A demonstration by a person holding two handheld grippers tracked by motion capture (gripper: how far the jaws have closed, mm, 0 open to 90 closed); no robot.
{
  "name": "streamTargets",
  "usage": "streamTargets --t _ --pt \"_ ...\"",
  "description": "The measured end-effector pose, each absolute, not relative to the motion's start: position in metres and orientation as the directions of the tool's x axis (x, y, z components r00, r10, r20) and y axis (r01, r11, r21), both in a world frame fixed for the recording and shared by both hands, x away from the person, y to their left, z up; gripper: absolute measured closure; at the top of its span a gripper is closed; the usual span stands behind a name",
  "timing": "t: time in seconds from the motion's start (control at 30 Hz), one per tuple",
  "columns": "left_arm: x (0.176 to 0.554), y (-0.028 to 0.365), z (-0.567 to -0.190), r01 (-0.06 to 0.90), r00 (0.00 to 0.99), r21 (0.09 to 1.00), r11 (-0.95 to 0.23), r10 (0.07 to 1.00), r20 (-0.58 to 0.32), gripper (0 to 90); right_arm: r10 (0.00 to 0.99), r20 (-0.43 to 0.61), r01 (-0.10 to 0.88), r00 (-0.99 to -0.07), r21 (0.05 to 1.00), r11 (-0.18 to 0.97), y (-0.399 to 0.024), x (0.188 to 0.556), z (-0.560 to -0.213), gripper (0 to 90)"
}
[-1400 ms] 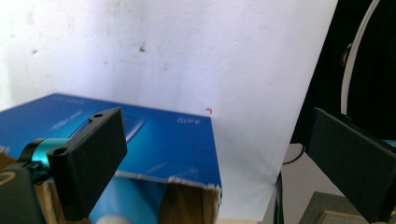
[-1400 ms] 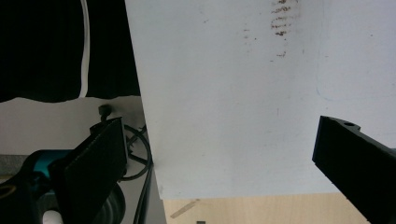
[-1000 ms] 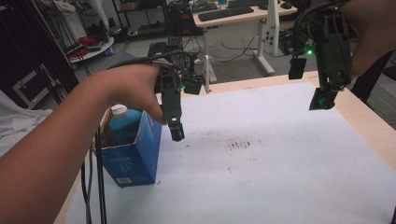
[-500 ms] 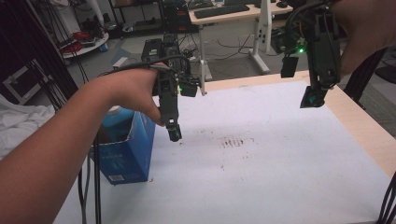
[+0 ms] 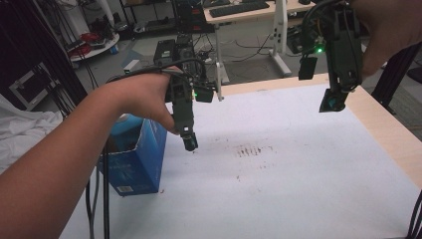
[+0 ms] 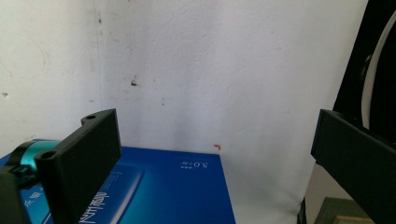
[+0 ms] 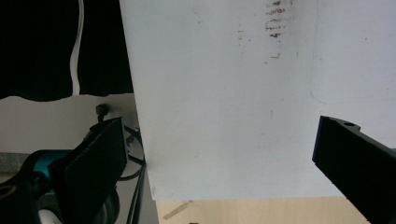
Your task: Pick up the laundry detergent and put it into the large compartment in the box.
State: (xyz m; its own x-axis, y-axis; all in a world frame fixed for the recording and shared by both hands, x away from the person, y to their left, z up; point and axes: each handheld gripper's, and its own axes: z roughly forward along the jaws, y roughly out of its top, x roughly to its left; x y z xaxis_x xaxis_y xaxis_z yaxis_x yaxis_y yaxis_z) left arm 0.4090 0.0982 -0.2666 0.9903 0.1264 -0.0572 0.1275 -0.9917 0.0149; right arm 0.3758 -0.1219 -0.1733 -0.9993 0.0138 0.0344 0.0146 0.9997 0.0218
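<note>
High view: two grippers held above a white table sheet, both empty.

Left gripper (image 5: 189, 143) points down at centre frame, just right of the open blue box (image 5: 137, 164) standing at lower left, a blue-capped bottle (image 5: 124, 124) inside it. In the left gripper view its jaws are spread wide with nothing between them, the box top below. Right gripper (image 5: 330, 103) hangs at upper right, near the table's (image 5: 388, 134) wooden edge; in the right gripper view its jaws gape wide over the sheet, touching nothing. Dark smudges (image 5: 254, 150) mark mid-sheet.
</note>
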Motion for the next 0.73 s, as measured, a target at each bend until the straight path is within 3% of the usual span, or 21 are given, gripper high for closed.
streamTargets --t 0.73 --pt "0.4093 0.0969 -0.2670 0.111 0.992 0.021 -0.994 0.109 -0.062 1.6 0.016 0.032 0.016 -0.999 0.019 1.000 -0.1210 0.3749 -0.1742 2.3"
